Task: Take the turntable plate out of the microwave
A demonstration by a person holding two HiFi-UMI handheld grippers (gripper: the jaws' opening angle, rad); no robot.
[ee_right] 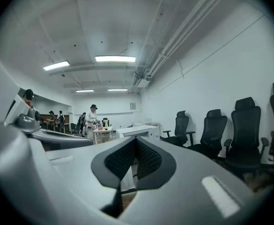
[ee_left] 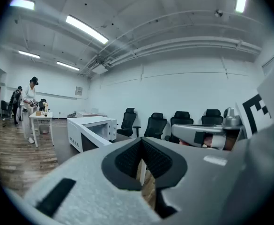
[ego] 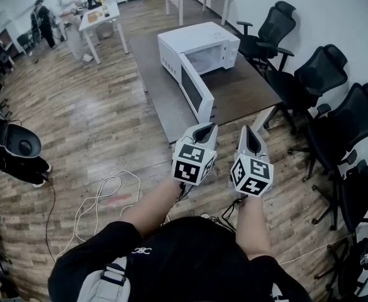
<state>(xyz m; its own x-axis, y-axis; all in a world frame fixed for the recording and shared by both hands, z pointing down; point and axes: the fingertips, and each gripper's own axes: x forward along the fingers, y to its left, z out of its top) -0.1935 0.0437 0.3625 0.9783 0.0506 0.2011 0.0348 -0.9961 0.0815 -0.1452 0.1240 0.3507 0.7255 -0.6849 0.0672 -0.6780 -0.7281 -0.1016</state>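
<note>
Plainly both pairs of jaws are pressed together with nothing between them; the left gripper (ego: 205,128) and right gripper (ego: 249,134) sit side by side at lower centre, by the tabletop's (ego: 240,93) near edge. Upper centre, the white microwave (ego: 199,49) stands with its door (ego: 193,93) open; the turntable plate, perhaps inside, is too small to make out

The white boxy microwave (ego: 199,46) has a smooth, faintly glossy casing; the dark brown bench (ego: 246,93) top is matt. The plank floor (ego: 95,124) looks like wood with a light sheen. The left gripper (ee_left: 140,149) and right gripper (ee_right: 136,146) have matt grey plastic tongs with black ribbed pads (ee_right: 148,161).
</note>
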